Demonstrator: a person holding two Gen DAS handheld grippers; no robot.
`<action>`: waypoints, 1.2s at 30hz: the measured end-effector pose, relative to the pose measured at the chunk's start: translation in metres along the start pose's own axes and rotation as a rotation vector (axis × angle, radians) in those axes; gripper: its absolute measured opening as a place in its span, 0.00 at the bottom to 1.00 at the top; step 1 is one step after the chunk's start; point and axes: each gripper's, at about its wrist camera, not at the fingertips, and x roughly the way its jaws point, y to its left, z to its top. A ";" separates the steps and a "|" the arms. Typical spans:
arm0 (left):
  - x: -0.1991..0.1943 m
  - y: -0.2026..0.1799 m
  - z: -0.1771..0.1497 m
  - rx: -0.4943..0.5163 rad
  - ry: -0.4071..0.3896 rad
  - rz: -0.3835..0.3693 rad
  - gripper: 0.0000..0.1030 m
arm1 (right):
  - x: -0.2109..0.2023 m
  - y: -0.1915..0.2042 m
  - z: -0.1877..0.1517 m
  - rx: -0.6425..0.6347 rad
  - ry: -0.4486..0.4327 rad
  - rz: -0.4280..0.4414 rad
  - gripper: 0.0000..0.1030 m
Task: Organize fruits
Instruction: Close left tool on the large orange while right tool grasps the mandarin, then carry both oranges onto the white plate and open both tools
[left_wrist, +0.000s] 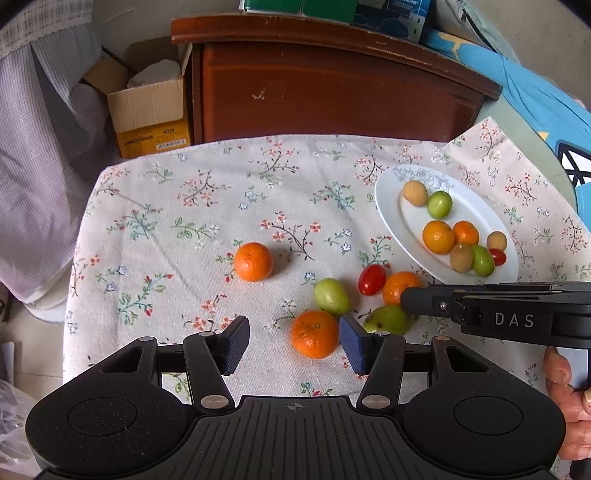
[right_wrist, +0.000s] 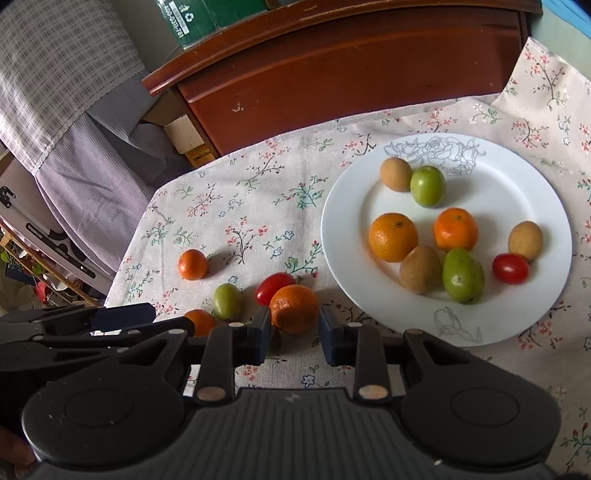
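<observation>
Off the near-left rim of the white plate (right_wrist: 517, 192), on the flowered cloth (left_wrist: 177, 206): six fruits not yet gathered, against eight already on the plate.

Left gripper (left_wrist: 294, 332): set wide, holding nothing, straddling the near orange (left_wrist: 314, 334), farthest of that cluster from the plate; right pad almost touching the peel, left pad well clear.

Right gripper (right_wrist: 293, 328): set narrow, tips at the sides of the second orange (right_wrist: 293, 308), just beside the plate's rim; impossible to tell whether pressing or merely alongside.

Oranges first, being biggest, including the lone orange (left_wrist: 253, 261) well left of the plate: small, round, dimpled skin, probably light, firm yet slightly yielding. Best taken across the widest part, pads level, or likely to roll.

Next, two green fruits (left_wrist: 331, 296) between the oranges: smooth, oval, glossy, probably hard and slippery. Best gripped across the short axis.

Smallest, the cherry tomato (left_wrist: 372, 279), near the plate's edge: shiny red, thin-skinned, probably easy to burst. Gentle squeeze only.
</observation>
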 end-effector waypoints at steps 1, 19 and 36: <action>0.002 -0.001 -0.001 0.002 0.005 -0.004 0.51 | 0.001 0.000 0.000 -0.001 -0.003 0.002 0.30; 0.017 -0.012 -0.002 0.031 0.015 -0.018 0.28 | 0.007 -0.005 0.003 0.021 -0.010 0.028 0.28; -0.001 -0.019 0.014 0.009 -0.072 -0.072 0.28 | -0.014 0.004 0.015 -0.038 -0.091 0.015 0.28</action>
